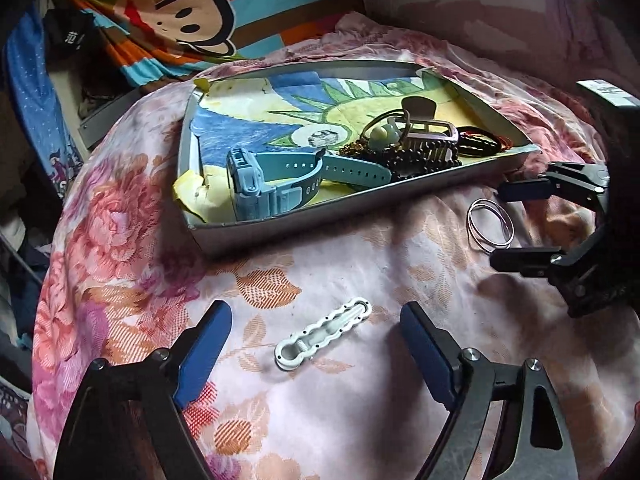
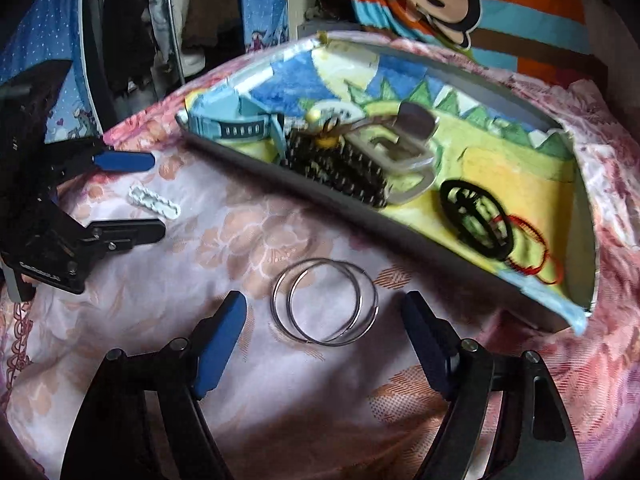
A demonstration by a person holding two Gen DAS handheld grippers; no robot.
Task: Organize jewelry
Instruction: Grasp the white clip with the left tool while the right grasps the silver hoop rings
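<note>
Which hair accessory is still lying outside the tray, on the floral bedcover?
The white wavy-edged plastic hair clip; the large claw clip and black hair ties already lie inside the tray.

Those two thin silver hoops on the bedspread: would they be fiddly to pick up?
Probably. The silver hoops look like thin bare wire lying flat on soft bedspread, so the jaws may slide off or press them into the cloth. They overlap loosely, so one could stay behind. They seem light and stiff, and might roll if dropped on edge.
</note>
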